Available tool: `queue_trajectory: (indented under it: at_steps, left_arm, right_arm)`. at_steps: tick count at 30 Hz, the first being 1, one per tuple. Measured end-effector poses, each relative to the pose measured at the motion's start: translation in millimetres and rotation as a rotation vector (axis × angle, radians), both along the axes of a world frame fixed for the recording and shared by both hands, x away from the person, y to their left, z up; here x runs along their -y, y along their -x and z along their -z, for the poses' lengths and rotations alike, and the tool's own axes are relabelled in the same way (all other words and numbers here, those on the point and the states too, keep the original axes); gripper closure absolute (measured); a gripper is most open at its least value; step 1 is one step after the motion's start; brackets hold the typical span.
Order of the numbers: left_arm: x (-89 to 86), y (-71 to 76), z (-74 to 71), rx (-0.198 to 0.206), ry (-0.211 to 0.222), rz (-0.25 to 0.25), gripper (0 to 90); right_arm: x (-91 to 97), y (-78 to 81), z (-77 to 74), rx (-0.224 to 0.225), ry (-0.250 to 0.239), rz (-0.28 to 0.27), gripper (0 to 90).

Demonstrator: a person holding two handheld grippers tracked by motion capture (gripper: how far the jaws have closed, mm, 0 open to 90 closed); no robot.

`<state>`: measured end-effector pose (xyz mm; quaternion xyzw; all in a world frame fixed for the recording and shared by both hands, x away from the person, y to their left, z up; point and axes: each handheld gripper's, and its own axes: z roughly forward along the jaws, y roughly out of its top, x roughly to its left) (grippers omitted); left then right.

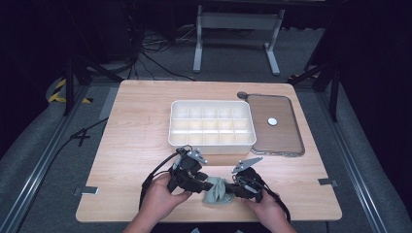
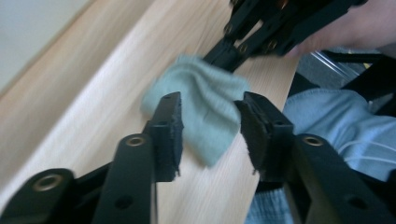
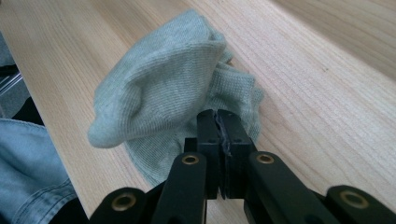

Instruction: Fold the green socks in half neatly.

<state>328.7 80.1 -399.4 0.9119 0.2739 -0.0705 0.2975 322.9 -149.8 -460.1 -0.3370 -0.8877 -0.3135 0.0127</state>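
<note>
Seen from above: a light wooden desk (image 1: pixel 141 131) with a white compartment tray (image 1: pixel 212 124) near its middle. Just right of the tray, a flat brown-tinted clear lid (image 1: pixel 275 124) with a small white disc (image 1: pixel 272 121) on top. At the near edge, between two hands, a crumpled pale green sock (image 1: pixel 217 191) lying on the wood.

Left hand (image 1: pixel 160 196) wrapped around the left gripper (image 1: pixel 210 185), pointed toward the sock. From the left gripper view, its fingers (image 2: pixel 169 126) spread apart, one to either side of the sock's near end, not pressing it.

Right hand (image 1: pixel 266 206) wrapped around the right gripper (image 1: pixel 233 189), at the sock's right edge. From the right gripper view, its fingers (image 3: pixel 209 135) pressed together, pinching the knitted edge of the sock, bunched in a loose fold ahead. Blue denim (image 3: pixel 28 163) past the desk's edge.
</note>
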Motion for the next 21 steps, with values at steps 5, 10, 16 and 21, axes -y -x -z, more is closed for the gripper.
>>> queue_trajectory:
  at_steps: [5,10,16,21]
  left_arm:
    - [11.3,0.5,21.1,-0.03,-0.089,0.049,71.9]
    - [18.9,0.5,35.6,-0.033,-0.132,0.075,78.2]
    - [26.8,1.5,47.2,-0.04,-0.159,0.079,79.7]
    - [22.5,0.5,42.7,-0.04,-0.127,0.067,77.6]
  right_arm:
    - [0.4,-1.1,0.2,-0.003,-0.002,-0.005,88.6]
    - [0.7,-2.2,0.6,-0.004,-0.006,-0.01,88.9]
    - [2.6,-6.1,1.9,0.014,-0.016,-0.006,89.2]
    - [2.3,-5.2,-1.4,0.014,0.001,-0.006,88.0]
